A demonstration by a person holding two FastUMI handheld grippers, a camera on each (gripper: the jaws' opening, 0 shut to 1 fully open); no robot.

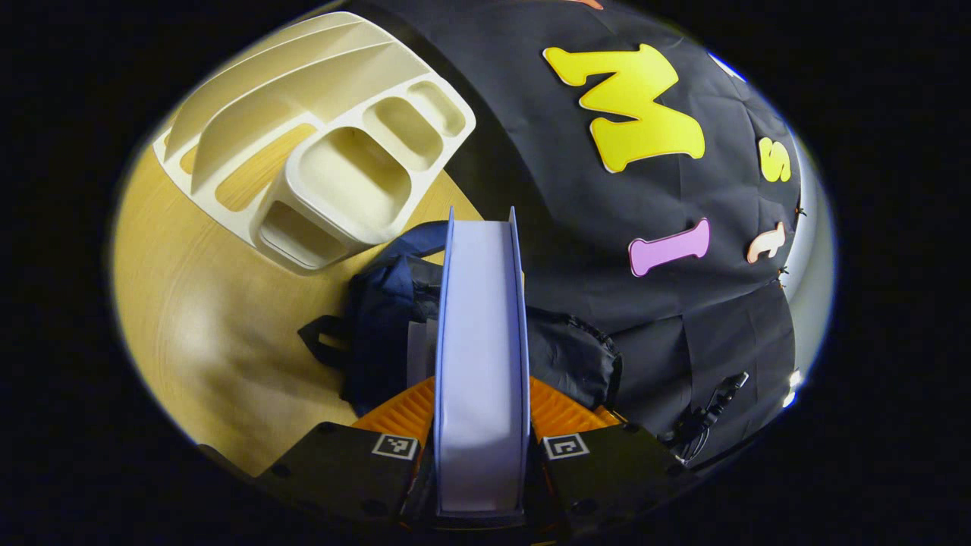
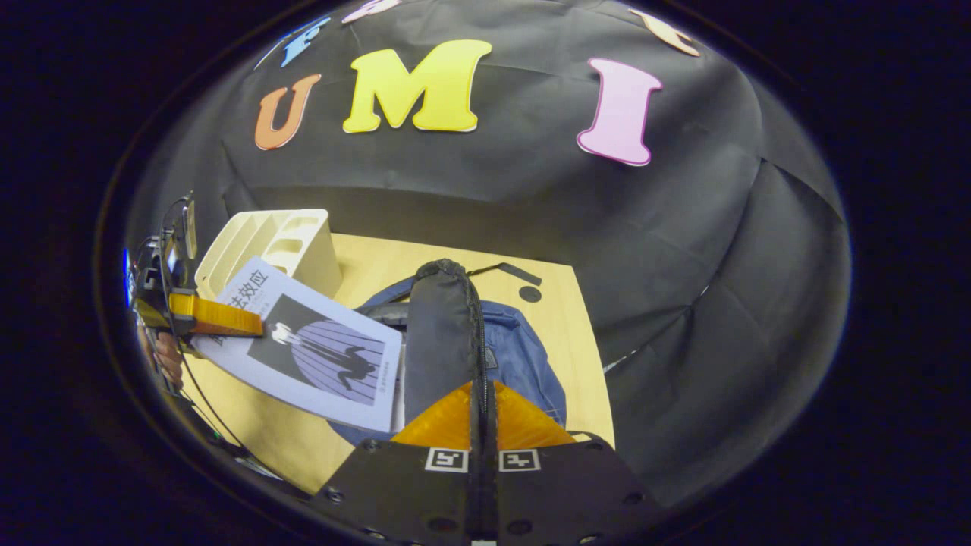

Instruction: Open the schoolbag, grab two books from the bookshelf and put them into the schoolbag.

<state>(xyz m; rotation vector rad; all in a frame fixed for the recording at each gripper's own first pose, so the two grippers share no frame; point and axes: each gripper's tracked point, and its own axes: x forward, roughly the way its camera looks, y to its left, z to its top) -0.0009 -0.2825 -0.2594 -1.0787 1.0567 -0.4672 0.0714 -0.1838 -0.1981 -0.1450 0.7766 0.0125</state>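
My left gripper [image 1: 482, 428] is shut on a pale book [image 1: 482, 356], seen edge-on and upright between its fingers. Just beyond the book lies the dark blue schoolbag [image 1: 387, 318], with a pale sheet edge showing inside its opening. In the right gripper view the same book [image 2: 318, 353], with a dark figure on its cover, hangs tilted over the left side of the schoolbag [image 2: 523, 356], with the left gripper [image 2: 243, 324] clamped on its corner. My right gripper [image 2: 482, 409] is shut on the bag's black flap [image 2: 440, 326], which stands lifted.
The cream bookshelf [image 1: 334, 152] with its slots and cups stands on the wooden table [image 1: 205, 318] behind the bag, and also shows as the bookshelf [image 2: 281, 239] at the table's back left. A hand [image 2: 168, 356] holds the left gripper. Black cloth walls close in behind and right.
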